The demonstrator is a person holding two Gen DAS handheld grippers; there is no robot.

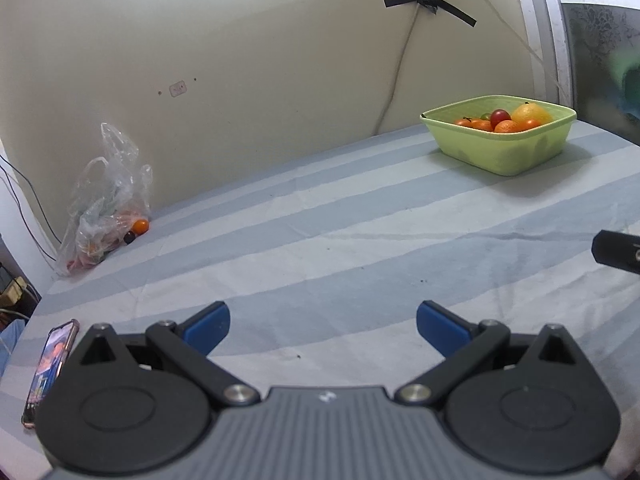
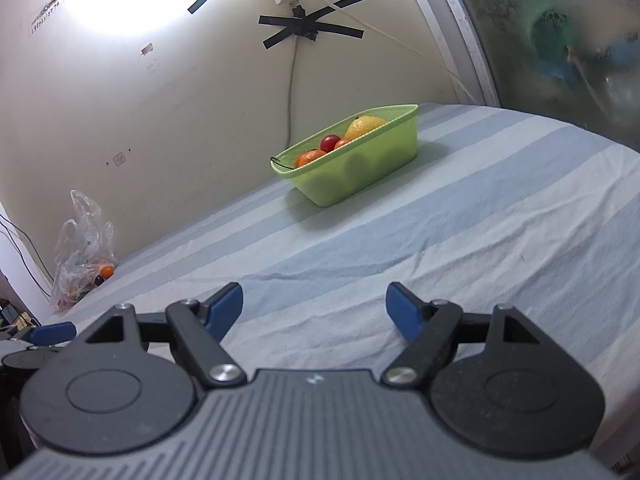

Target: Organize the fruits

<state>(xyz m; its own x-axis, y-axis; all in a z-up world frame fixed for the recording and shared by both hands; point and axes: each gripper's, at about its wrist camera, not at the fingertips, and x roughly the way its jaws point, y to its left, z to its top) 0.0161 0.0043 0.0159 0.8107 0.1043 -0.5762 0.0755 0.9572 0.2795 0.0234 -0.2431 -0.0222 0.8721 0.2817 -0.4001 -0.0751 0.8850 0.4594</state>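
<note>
A light green basket stands on the striped sheet at the far right. It holds several fruits: oranges, a red one and a large yellow one. It also shows in the right wrist view, ahead of centre. My left gripper is open and empty, low over the sheet. My right gripper is open and empty, well short of the basket. A clear plastic bag with more fruit, an orange at its mouth, lies by the wall at the far left.
A phone lies on the sheet at the near left. The striped sheet covers the whole surface. A cable hangs down the wall behind the basket. A frosted window stands at the right.
</note>
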